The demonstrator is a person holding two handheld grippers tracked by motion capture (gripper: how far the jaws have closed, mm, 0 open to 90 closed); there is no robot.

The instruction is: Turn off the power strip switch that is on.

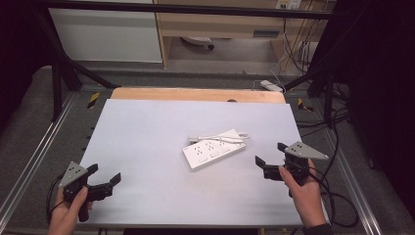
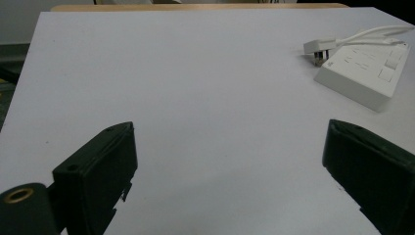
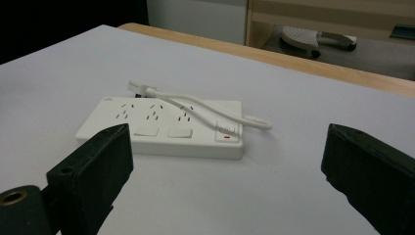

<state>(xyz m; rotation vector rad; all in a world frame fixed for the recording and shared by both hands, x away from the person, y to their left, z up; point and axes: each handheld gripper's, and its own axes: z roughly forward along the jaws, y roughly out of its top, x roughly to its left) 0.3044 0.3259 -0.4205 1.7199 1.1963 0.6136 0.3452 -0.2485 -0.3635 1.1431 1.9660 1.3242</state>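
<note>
Lying flat mid-table: white power strip, its short cord draped over top. Left gripper at 8 o'clock, right gripper at 3 o'clock; both jaws spread wide, holding nothing. Likely best: come in slow, grab strip by long sides, keep off cord.

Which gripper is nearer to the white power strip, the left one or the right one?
The right. The right gripper is just off the right end of the power strip, jaws open. The left gripper is at the table's near left corner, far from it, jaws open too.
</note>
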